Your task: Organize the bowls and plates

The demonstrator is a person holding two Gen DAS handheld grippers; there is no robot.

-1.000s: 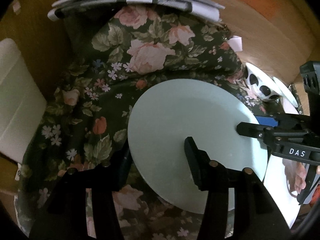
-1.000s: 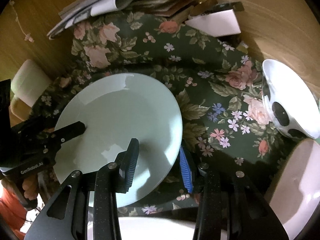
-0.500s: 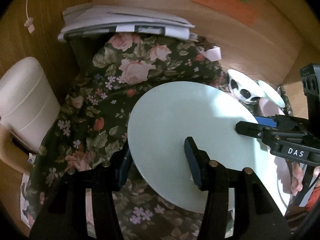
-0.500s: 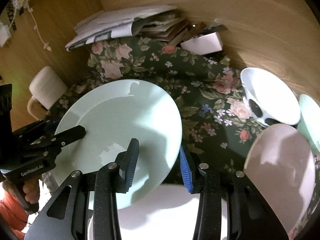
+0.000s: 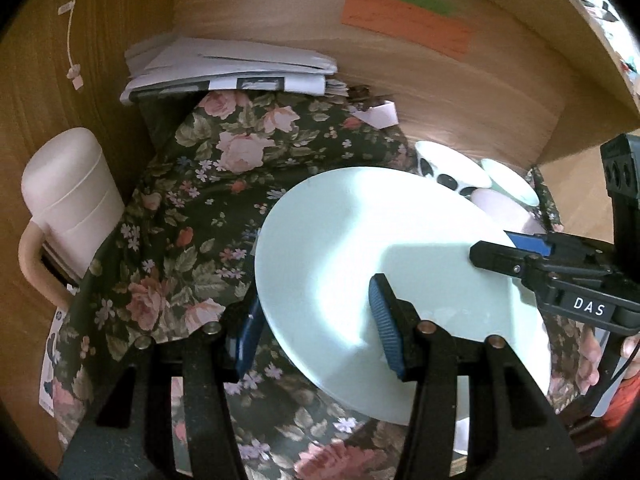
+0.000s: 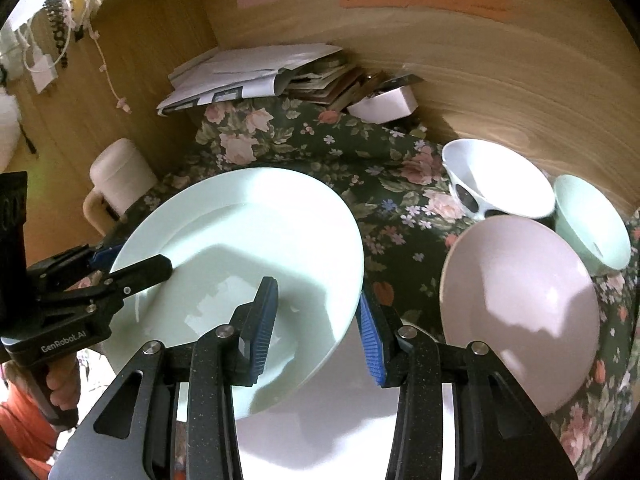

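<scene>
A pale green plate [image 5: 360,260] [image 6: 240,232] hangs tilted above the floral cloth [image 5: 192,208], carried from both sides. My left gripper [image 5: 316,324] is shut on its left rim, one finger on top and one underneath. Across the plate, my right gripper [image 6: 316,328] is shut on the right rim in the same way. Each gripper shows in the other's view: the right gripper [image 5: 504,246] and the left gripper [image 6: 120,262]. A pink plate [image 6: 520,312], a white bowl with black spots [image 6: 500,184] and a small green bowl [image 6: 592,220] sit at the right.
A white plate [image 6: 320,420] lies below the lifted one. A stack of papers [image 5: 228,68] and a small white box [image 6: 384,104] lie at the back against the wooden wall. A cream jug with a handle [image 5: 64,200] stands at the left edge.
Both grippers have risen and drawn back with the green plate between them. More of the back wall, the pink plate and the small green bowl have come into view.
</scene>
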